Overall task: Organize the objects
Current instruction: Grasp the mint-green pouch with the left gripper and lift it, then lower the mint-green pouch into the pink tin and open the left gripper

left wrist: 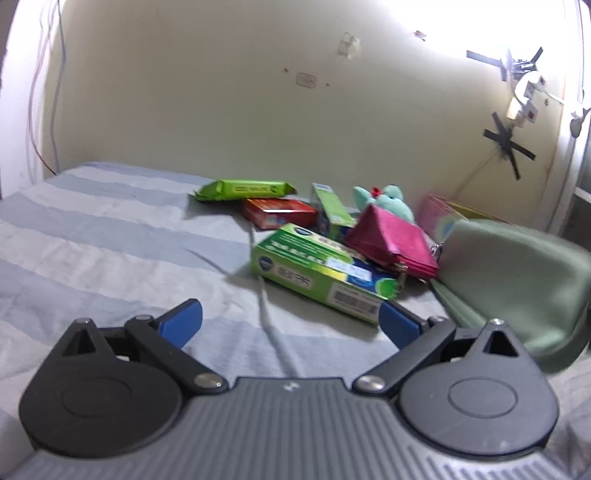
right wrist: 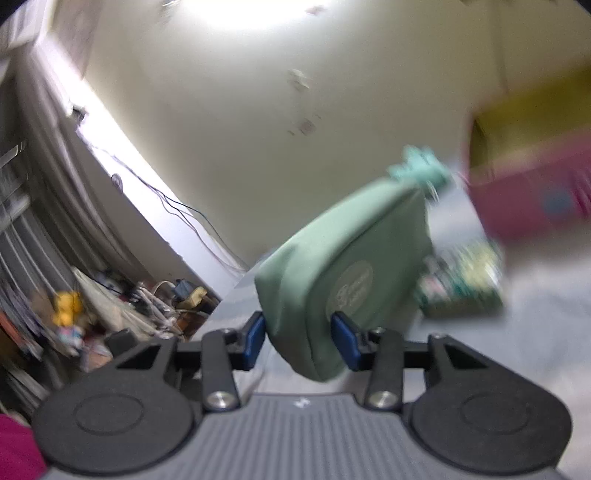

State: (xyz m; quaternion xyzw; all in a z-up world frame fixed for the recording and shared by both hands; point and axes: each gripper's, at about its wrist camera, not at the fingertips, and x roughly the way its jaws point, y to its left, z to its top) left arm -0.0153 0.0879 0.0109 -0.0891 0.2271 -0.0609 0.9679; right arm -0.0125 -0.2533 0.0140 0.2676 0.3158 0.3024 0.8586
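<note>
The right gripper (right wrist: 299, 339) is pinching the green pouch (right wrist: 340, 280) between its pads, while the left gripper (left wrist: 291, 325) is hovering spread wide, the green box (left wrist: 317, 273) lying just ahead.

Left wrist view: strong light enters from the upper right, where the wall (left wrist: 498, 29) is blown out to white; brightness falls off toward the left. Soft shadows lie left of the green packet (left wrist: 243, 189) on the bed (left wrist: 110, 236). Moderate blur overall, heaviest on the green pouch (left wrist: 517, 280) at the right edge. Fisheye bending curves the wall corners, and the frame corners darken.

Right wrist view: glare at top centre washes out the wall (right wrist: 240, 14). Heavy motion smear covers the pink box (right wrist: 535, 199) and the small boxes at right; the clutter at lower left is indistinct. The frame is tilted.
</note>
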